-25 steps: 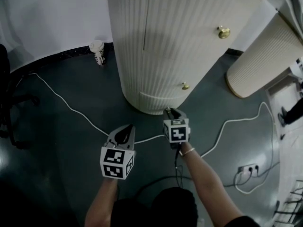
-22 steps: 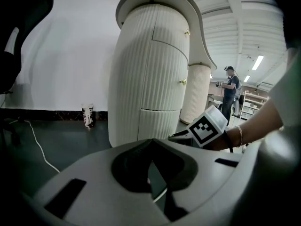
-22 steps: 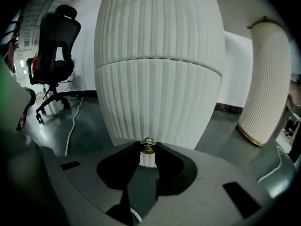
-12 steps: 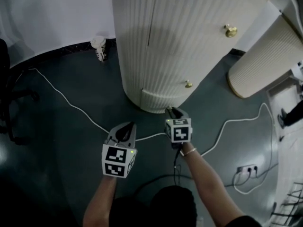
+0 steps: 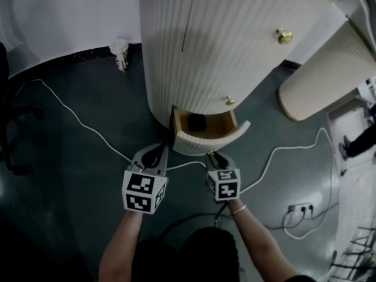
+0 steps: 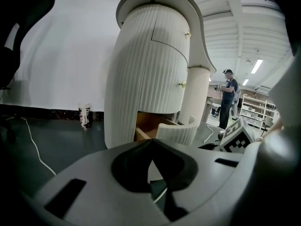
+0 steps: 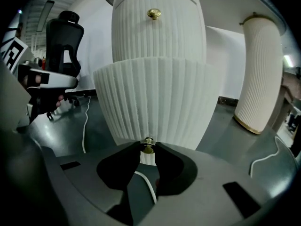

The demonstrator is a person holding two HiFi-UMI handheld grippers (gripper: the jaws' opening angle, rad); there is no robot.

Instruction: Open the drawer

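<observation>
The white ribbed cabinet (image 5: 205, 46) has its bottom drawer (image 5: 211, 138) pulled out, showing a wooden inside with a dark object (image 5: 197, 122) in it. My right gripper (image 5: 210, 155) is at the drawer's curved front, shut on its small brass knob (image 7: 148, 146); the ribbed drawer front (image 7: 155, 98) fills the right gripper view. My left gripper (image 5: 157, 153) hovers over the floor left of the drawer, its jaws together and holding nothing. In the left gripper view the open drawer (image 6: 176, 133) shows just beyond the left gripper (image 6: 151, 141).
Two more brass knobs (image 5: 285, 36) (image 5: 230, 100) sit higher on the cabinet. A white cable (image 5: 82, 128) crosses the dark floor, with a cup (image 5: 120, 54) by the wall and a power strip (image 5: 296, 207) at right. A second ribbed column (image 5: 317, 81) stands right; a person (image 6: 229, 95) stands beyond.
The drawer, closed in the earlier frames, has slid out toward me with my right gripper on its knob. My left gripper has hardly moved.
</observation>
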